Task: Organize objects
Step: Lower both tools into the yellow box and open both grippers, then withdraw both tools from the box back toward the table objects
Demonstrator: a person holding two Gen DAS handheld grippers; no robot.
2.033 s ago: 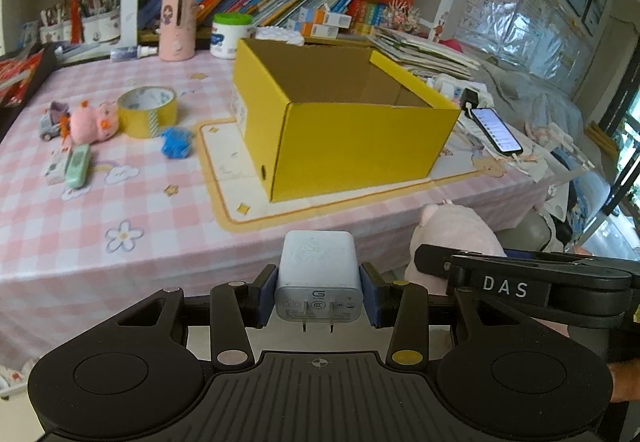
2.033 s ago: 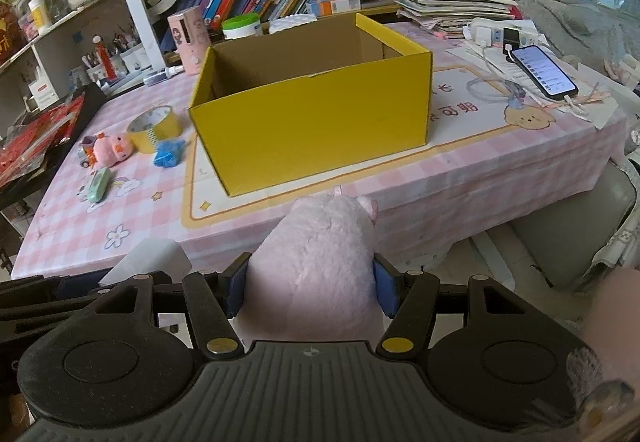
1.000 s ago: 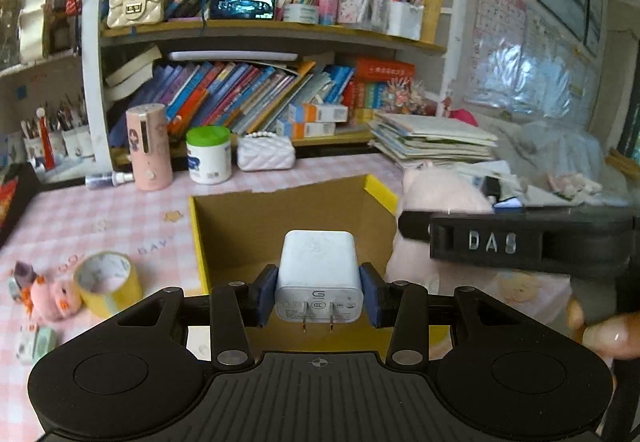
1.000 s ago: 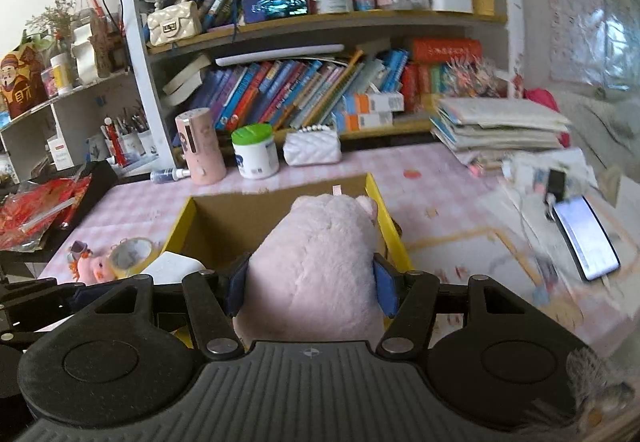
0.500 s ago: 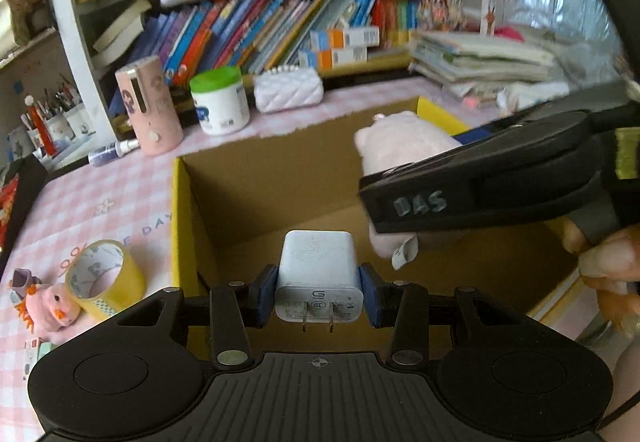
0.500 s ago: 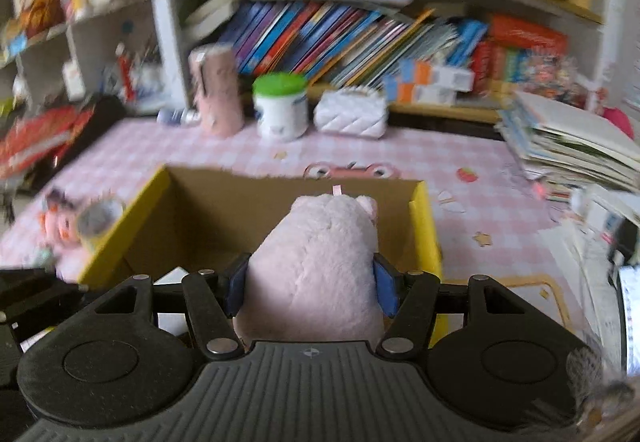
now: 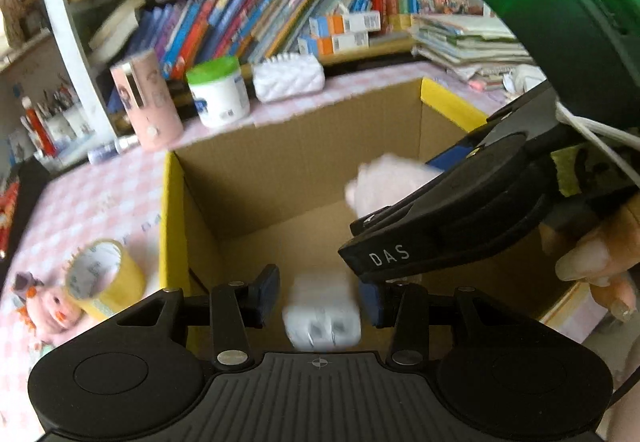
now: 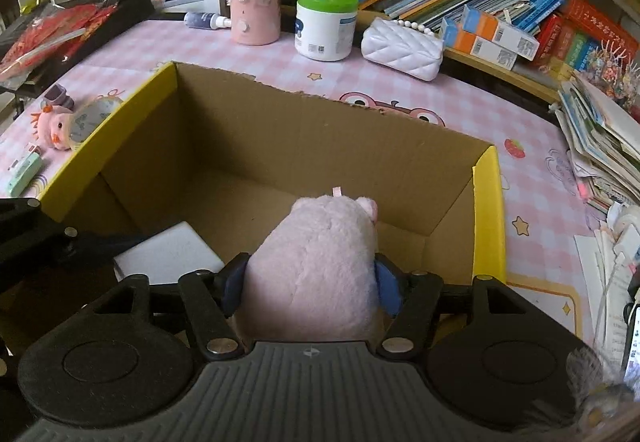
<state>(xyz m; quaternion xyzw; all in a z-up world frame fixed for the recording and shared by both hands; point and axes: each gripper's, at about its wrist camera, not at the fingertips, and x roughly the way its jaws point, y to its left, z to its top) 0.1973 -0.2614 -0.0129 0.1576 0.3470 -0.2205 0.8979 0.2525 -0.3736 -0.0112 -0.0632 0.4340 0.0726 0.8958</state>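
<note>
Left tongs [image 7: 318, 292] opening; white charger [image 7: 322, 316] between pads, blurred, gap visible on both sides, released over box floor. Right tongs [image 8: 312, 288] opening; pink plush [image 8: 316, 270] between pads, pads touching its sides. Both inside yellow cardboard box [image 8: 486, 218] on pink checked tabletop [image 8: 532, 178]. Beyond left wall: tape roll [image 7: 102, 278], small pink toy [image 8: 54, 128].

Both wrist views down into box [image 7: 304, 170]
</note>
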